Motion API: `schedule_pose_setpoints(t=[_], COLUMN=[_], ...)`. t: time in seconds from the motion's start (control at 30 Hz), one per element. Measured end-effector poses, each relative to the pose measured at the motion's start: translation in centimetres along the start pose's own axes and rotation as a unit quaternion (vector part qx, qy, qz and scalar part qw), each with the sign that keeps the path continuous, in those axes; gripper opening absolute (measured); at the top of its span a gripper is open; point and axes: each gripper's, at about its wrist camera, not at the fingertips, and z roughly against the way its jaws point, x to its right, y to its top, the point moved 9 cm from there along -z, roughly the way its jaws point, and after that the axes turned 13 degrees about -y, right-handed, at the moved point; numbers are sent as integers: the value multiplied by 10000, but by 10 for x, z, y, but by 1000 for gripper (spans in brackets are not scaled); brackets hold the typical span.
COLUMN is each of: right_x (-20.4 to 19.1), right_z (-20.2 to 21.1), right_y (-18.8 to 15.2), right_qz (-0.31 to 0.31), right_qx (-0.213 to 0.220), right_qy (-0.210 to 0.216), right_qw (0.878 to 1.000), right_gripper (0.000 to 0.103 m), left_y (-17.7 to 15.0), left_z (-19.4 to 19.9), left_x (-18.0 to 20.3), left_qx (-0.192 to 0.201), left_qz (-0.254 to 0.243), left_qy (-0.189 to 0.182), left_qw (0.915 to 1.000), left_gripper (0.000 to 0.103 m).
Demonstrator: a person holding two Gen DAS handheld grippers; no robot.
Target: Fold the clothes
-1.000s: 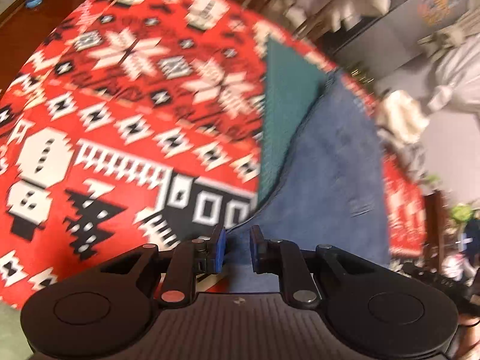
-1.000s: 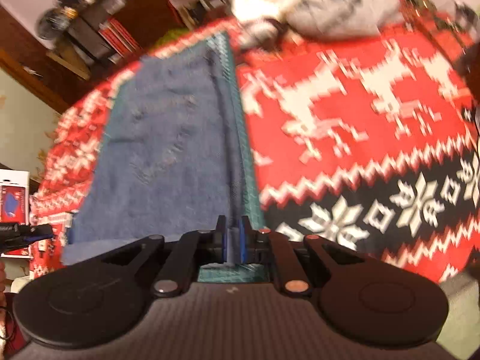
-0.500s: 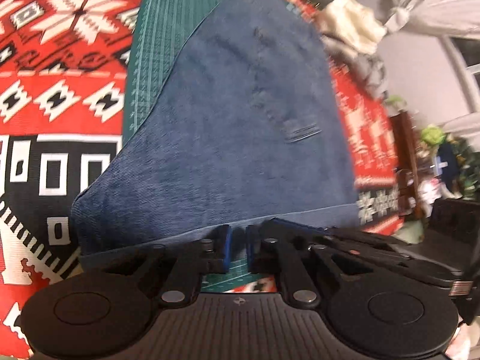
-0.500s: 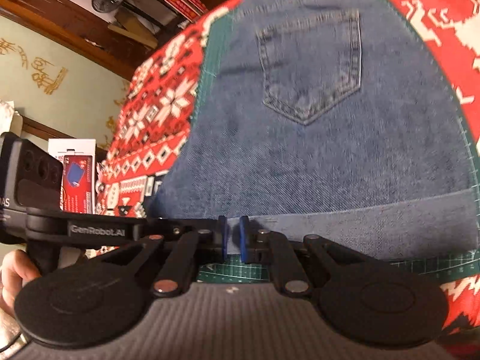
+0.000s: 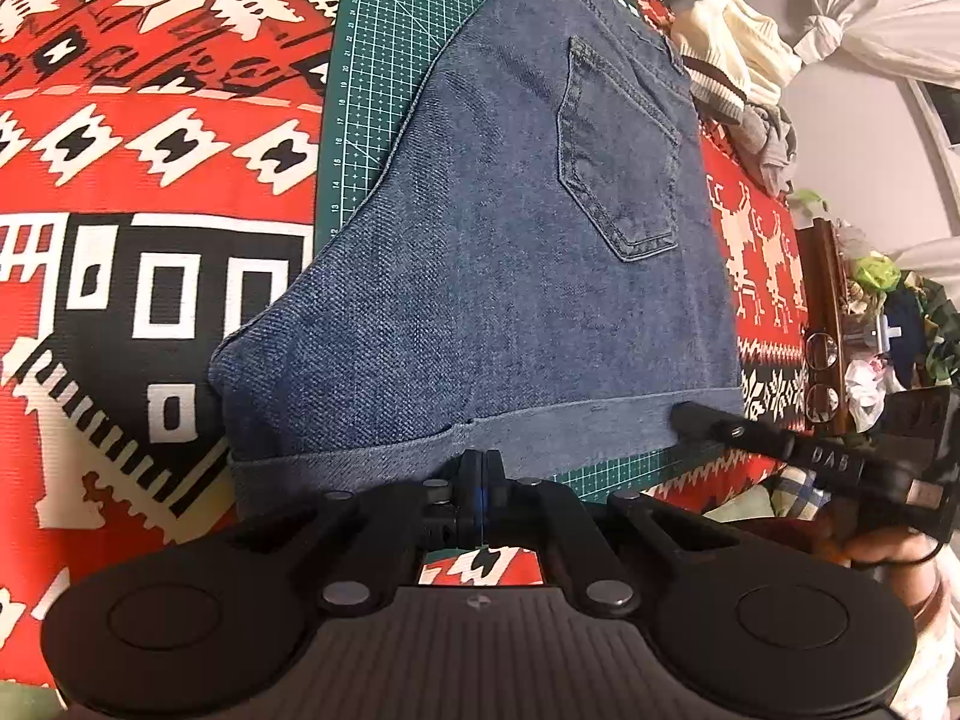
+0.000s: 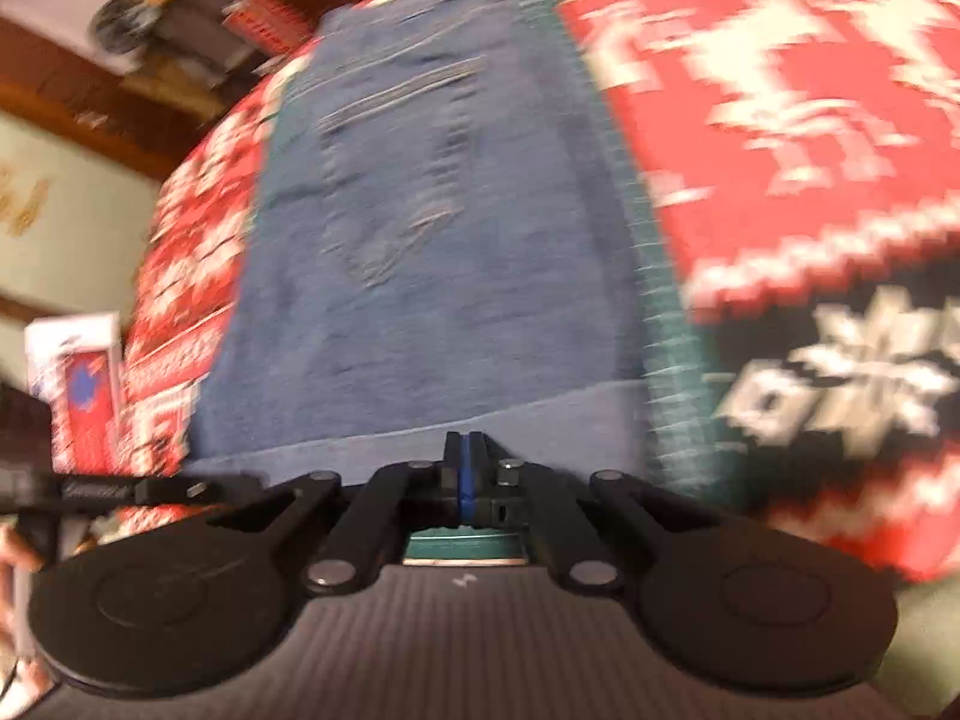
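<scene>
Denim shorts (image 5: 528, 276) lie flat on a green cutting mat (image 5: 372, 60) over the red patterned cloth, pocket side up. In the left wrist view, the left gripper (image 5: 478, 468) is pressed together on the cuffed hem, likely to lift it for a fold; the other tool reaches the same hem further right. In the blurred right wrist view, the right gripper (image 6: 463, 459) likewise pinches the hem of the shorts (image 6: 432, 252), so both ends would rise evenly.
</scene>
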Motion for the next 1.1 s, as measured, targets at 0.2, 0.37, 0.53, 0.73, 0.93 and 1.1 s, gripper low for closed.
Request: schedule_pose_setpoints(t=[0.2, 0.37, 0.53, 0.73, 0.93, 1.1], right_x=[24, 34, 36, 0, -35, -44], right_z=[8, 23, 55, 51, 7, -25], right_y=[5, 7, 13, 24, 36, 38], right_qz=[-289, -250, -142, 367, 74, -45], right_qx=[-56, 27, 547, 967, 798, 650], right_qy=[-198, -341, -306, -84, 699, 890], right_qw=[9994, 9991, 9979, 9946, 9943, 9939], right_gripper=[0, 0, 8, 8, 8, 8], left_y=[-2, -2, 1, 17, 42, 58], left_z=[4, 6, 16, 21, 11, 3], left_x=[-6, -7, 3, 20, 18, 8], left_qx=[12, 25, 253, 737, 1104, 1165], left_qz=[159, 182, 0, -215, -100, -1], left_qy=[-30, -26, -115, -282, -270, -172], left_qw=[9999, 9998, 9996, 9966, 9935, 9930], left_gripper=[3, 3, 6, 6, 6, 6])
